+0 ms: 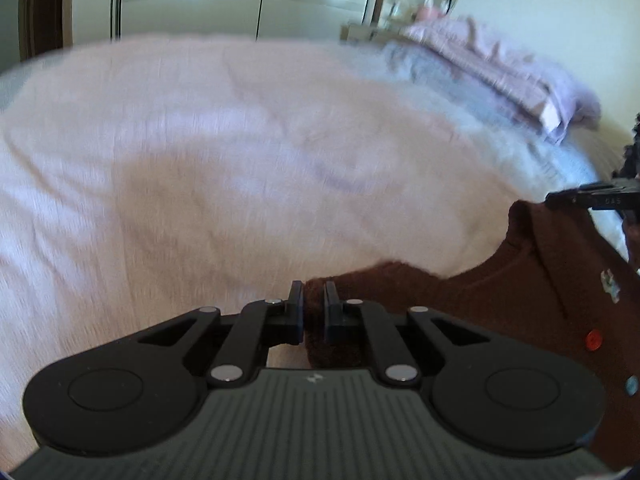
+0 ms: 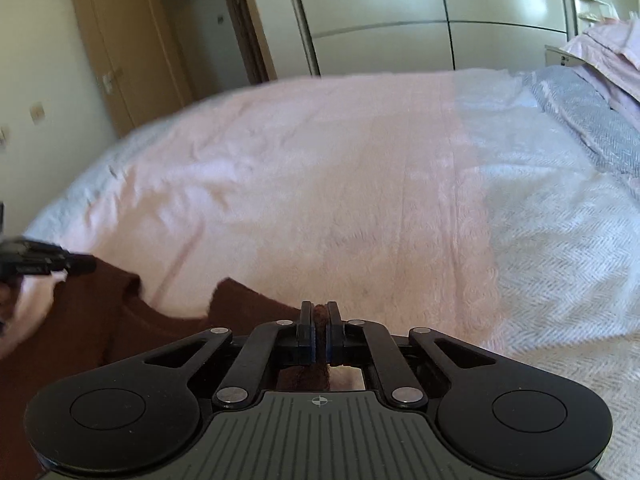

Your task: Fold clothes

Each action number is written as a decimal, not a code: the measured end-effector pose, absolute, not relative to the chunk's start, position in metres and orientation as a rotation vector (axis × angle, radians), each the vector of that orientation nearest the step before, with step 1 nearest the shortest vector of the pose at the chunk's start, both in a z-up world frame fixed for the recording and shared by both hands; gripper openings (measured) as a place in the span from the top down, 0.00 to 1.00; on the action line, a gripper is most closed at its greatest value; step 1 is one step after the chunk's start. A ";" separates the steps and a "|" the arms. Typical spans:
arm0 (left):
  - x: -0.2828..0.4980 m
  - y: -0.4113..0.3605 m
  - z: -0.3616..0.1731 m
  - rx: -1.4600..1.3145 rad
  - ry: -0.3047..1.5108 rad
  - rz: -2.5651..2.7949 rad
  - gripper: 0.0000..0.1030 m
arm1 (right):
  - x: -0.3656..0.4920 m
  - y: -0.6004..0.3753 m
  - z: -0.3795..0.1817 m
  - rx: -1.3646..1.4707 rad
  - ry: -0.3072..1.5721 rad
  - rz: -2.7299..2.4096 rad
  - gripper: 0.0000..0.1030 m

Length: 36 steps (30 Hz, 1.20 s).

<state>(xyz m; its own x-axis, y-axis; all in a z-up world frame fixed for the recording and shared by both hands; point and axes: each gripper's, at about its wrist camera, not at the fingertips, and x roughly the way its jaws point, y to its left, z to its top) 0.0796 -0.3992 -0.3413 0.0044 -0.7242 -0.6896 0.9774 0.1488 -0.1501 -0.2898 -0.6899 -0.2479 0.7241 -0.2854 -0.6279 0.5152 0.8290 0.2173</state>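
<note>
A dark brown garment (image 1: 528, 280) with a few coloured buttons hangs stretched between my two grippers above the bed. My left gripper (image 1: 314, 294) is shut on one edge of it, brown cloth pinched between the jaws. My right gripper (image 2: 319, 314) is shut on the opposite edge, with the brown garment (image 2: 104, 332) spreading down to the left of it. The right gripper also shows at the right edge of the left wrist view, and the left gripper (image 2: 82, 266) at the left edge of the right wrist view. The lower part of the garment is hidden below both tools.
A wide bed with a pale pink cover (image 2: 320, 184) lies under and ahead of both grippers. A white knitted blanket (image 2: 560, 240) covers its right side. Pink and grey pillows (image 1: 512, 76) lie at the head. Wardrobe doors (image 2: 400, 12) and a wooden door (image 2: 116, 40) stand beyond.
</note>
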 end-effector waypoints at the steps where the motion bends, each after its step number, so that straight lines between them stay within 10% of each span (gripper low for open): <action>1: 0.080 -0.400 -0.347 0.437 0.768 -1.379 0.86 | -0.287 -0.692 -0.255 0.405 0.644 -0.454 0.97; 6: 0.080 -0.374 -0.340 0.410 0.759 -1.304 0.77 | -0.296 -0.677 -0.254 0.357 0.712 -0.566 0.53; 36: -0.244 -0.230 -0.269 0.829 0.462 -1.871 0.53 | -0.583 -0.397 -0.243 0.750 0.451 -0.582 0.53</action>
